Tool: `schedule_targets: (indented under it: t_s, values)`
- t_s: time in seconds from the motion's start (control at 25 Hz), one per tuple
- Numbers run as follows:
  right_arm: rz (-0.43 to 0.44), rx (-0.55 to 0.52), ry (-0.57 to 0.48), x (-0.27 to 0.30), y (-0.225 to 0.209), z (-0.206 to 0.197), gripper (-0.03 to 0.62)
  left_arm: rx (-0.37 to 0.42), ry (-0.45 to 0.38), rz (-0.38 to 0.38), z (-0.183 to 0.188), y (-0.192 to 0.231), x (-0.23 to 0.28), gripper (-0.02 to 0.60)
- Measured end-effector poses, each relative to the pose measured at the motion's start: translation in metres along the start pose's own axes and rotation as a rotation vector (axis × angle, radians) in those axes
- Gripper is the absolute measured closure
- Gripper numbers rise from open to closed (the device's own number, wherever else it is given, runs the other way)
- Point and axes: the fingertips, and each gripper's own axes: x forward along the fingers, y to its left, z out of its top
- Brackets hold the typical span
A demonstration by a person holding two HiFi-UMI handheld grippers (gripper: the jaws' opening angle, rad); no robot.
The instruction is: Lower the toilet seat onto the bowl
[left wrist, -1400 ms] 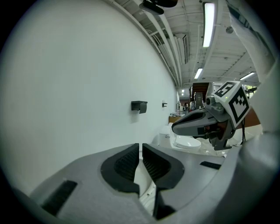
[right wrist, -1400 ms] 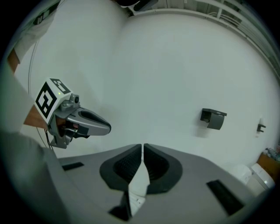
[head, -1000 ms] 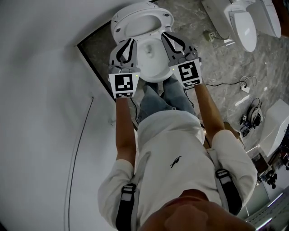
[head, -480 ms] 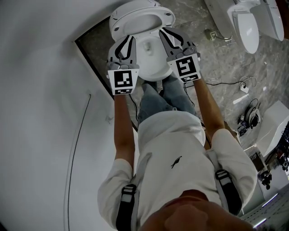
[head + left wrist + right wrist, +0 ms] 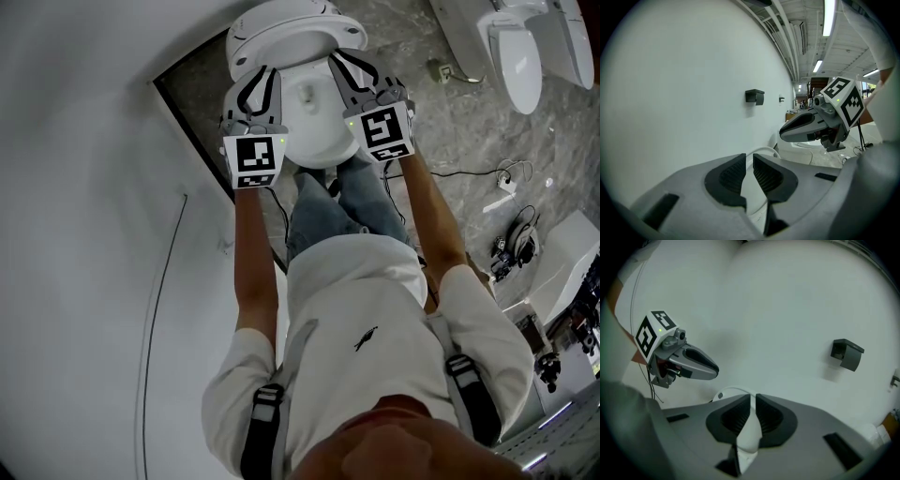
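The white toilet stands at the top of the head view, its seat raised above the bowl. My left gripper reaches along the seat's left edge and my right gripper along its right edge. Both are shut, with the jaws almost together. In the left gripper view the left gripper shows a curved white strip of the seat just behind its tips. In the right gripper view the right gripper has the seat's white rim behind and below its pads. I cannot tell whether either touches the seat.
A white wall runs close along the left, carrying a small black box. Two more toilets stand at the top right. Cables and gear lie on the marble floor to the right. The person's legs stand before the bowl.
Both grippers have moved a little forward toward the raised seat, staying shut. The seat looks more end-on in the head view.
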Motion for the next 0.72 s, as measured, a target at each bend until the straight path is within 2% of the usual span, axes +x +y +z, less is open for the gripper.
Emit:
schedule_targets:
  t_s: [0.44,0.72]
  values:
    - [0.027,-0.025,0.039,0.027,-0.009,-0.011,0.56,0.002,0.047,0.0,-0.016,0.011,0.025,0.548]
    - [0.036,-0.039,0.057,0.042,-0.015,-0.019,0.556,-0.014,0.081,0.009,-0.032,0.017,0.04,0.501]
